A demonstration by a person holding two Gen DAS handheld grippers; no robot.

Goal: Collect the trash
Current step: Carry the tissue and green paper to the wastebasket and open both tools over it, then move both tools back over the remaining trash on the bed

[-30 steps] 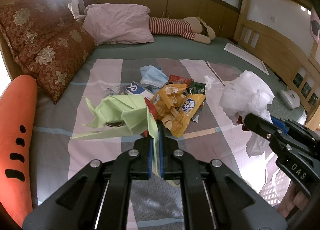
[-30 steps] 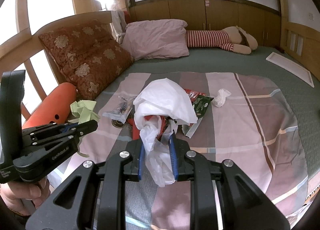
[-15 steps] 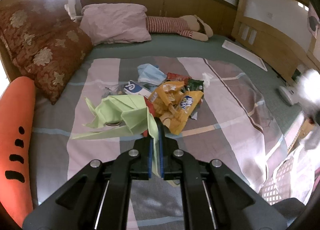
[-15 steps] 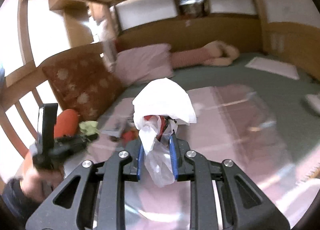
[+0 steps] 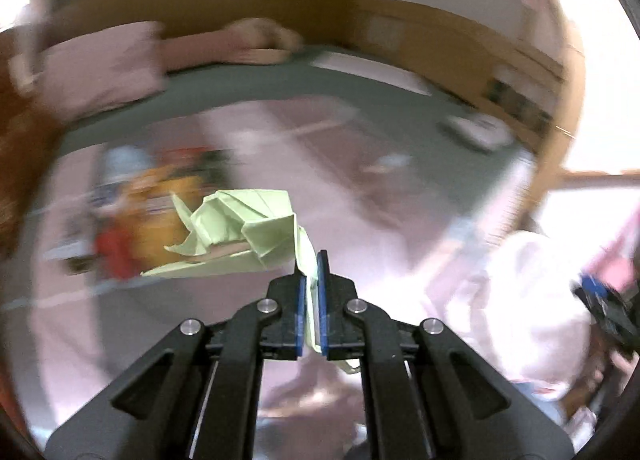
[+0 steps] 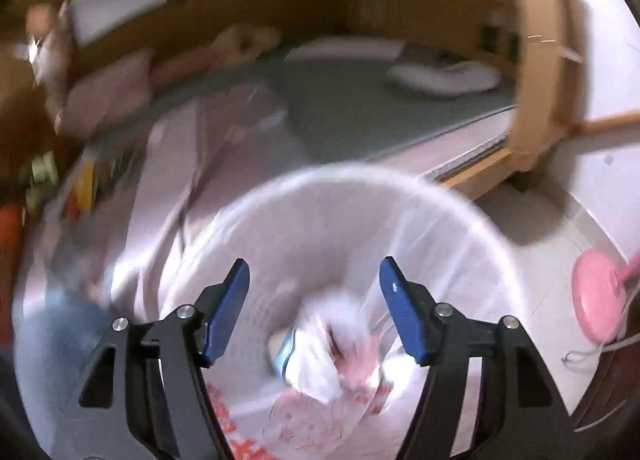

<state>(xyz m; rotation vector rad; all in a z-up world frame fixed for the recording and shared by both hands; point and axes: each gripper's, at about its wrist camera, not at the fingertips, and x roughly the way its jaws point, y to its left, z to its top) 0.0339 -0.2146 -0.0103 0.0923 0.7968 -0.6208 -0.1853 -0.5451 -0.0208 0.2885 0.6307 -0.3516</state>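
My left gripper (image 5: 311, 260) is shut on a folded light-green paper (image 5: 244, 227) and holds it up above the bed. A blurred heap of orange, red and blue wrappers (image 5: 148, 211) lies on the quilt to its left. My right gripper (image 6: 314, 272) is open and empty above a bin lined with a white plastic bag (image 6: 440, 227). A white crumpled wad (image 6: 320, 360) lies inside the bag below the fingers. The white bag also shows at the right of the left wrist view (image 5: 532, 300), with the right gripper (image 5: 604, 308) beside it.
Both views are blurred by motion. The bed with its pink-striped quilt (image 6: 192, 163) is to the left of the bin. A wooden bed frame post (image 6: 536, 59) stands behind it. A pink round base (image 6: 596, 300) stands on the tiled floor at the right.
My right gripper swung from over the bed to above the bin, opened and let go of the white wad. My left gripper swung right with the green paper still held.
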